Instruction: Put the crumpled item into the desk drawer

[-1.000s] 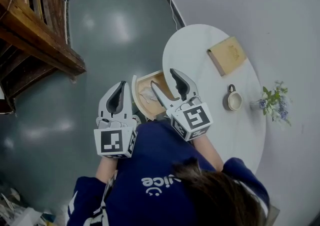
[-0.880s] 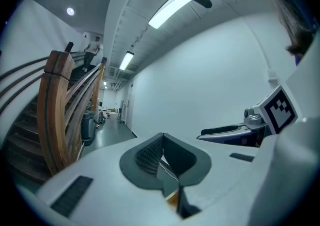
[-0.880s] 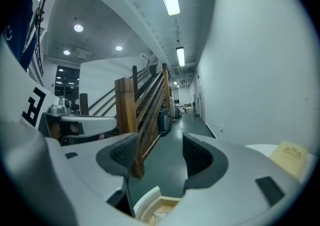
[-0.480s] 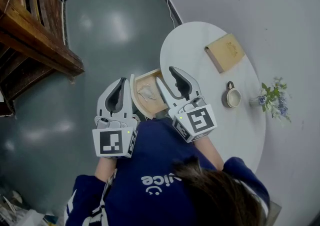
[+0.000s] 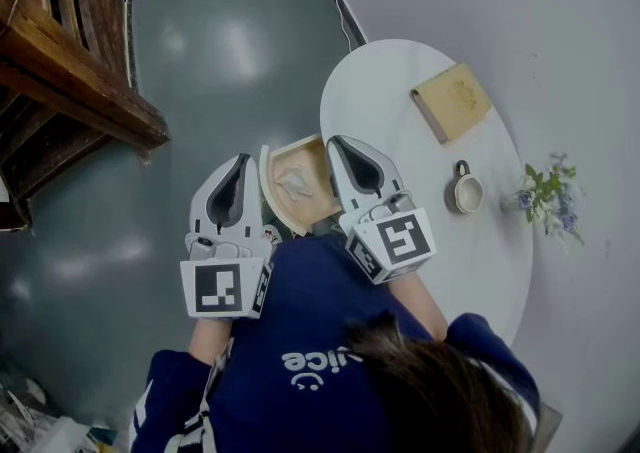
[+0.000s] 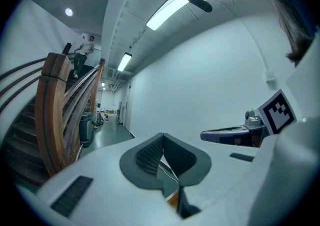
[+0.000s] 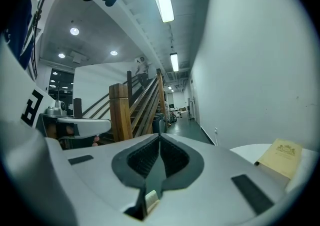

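The wooden desk drawer (image 5: pixel 318 203) stands pulled out from under the white table (image 5: pixel 390 91), and the pale crumpled item (image 5: pixel 294 181) lies inside it. My right gripper (image 5: pixel 338 145) is just right of the drawer, above its edge. Its jaws have just been closing and now meet with nothing between them, as the right gripper view shows (image 7: pixel 159 135). My left gripper (image 5: pixel 243 161) hovers left of the drawer over the floor, also shut and empty (image 6: pixel 161 134).
On the table lie a tan book (image 5: pixel 451 101), a mug (image 5: pixel 466 195) and a small flower bunch (image 5: pixel 545 203). A wooden staircase (image 5: pixel 70 81) rises at the left over the grey floor. A wall runs along the table's far side.
The right gripper's jaws went from wide open over the drawer to shut, and it drew slightly up and right off the drawer. The crumpled item stays in the drawer. The left gripper barely moved.
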Tool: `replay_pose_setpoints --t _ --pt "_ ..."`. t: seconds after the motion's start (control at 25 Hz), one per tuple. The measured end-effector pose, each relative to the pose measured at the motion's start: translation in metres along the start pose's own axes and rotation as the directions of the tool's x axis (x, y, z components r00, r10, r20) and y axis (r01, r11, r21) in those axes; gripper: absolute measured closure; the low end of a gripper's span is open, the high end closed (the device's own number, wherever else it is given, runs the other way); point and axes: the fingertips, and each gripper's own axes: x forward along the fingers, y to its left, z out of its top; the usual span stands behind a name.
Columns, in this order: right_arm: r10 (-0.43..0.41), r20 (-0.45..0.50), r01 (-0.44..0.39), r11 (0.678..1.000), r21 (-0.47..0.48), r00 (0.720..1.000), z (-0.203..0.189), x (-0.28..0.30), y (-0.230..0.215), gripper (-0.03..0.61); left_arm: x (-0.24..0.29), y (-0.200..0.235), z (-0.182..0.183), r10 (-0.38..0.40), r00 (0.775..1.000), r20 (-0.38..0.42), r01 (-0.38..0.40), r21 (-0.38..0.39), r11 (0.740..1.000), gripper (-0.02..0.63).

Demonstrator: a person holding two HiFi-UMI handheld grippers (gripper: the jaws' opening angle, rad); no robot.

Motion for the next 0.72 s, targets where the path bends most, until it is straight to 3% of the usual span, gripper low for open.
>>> replay_pose_setpoints --t 0.72 --pt "-0.013 -0.007 0.013 1.000 -0.019 1.000 -0.0019 -0.0019 -0.0044 0.571 0.0030 -0.0046 -0.0012 -0.011 1.000 -0.008 0.011 -0.024 1.000 0.609"
